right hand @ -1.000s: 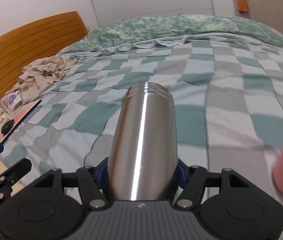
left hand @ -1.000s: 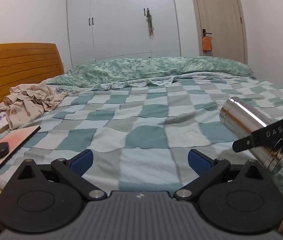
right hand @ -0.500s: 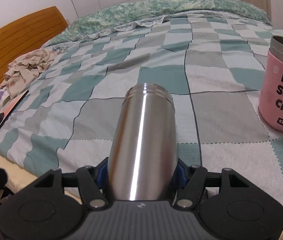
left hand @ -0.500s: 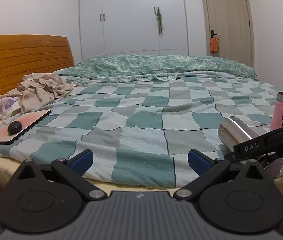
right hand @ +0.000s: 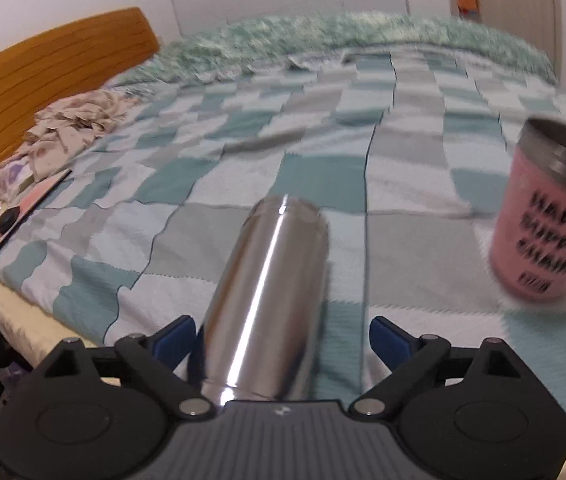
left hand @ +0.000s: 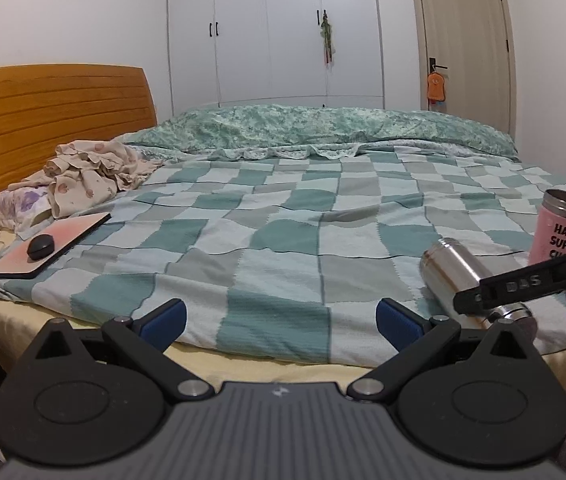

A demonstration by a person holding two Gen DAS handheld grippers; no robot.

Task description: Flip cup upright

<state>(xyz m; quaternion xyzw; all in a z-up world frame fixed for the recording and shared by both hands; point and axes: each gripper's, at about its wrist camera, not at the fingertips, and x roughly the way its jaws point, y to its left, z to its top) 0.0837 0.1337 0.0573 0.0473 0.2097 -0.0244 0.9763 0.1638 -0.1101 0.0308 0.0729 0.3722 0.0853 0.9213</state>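
A steel cup [right hand: 271,292] lies on its side on the checkered blanket near the bed's front edge, its far end pointing away from me. My right gripper [right hand: 283,338] is open, its blue pads spread apart on either side of the cup without touching it. The cup also shows in the left wrist view [left hand: 471,276], partly behind the right gripper's black finger [left hand: 523,284]. My left gripper [left hand: 281,316] is open and empty above the bed's front edge.
A pink cup [right hand: 543,216] with black lettering stands upright to the right of the steel cup. A pink pad with a black puck [left hand: 43,246] lies at the left edge. Crumpled clothes [left hand: 87,172] lie by the wooden headboard [left hand: 43,112].
My right gripper has opened and let go of the steel cup, which now lies on the blanket. The left gripper has drawn back from the bed.
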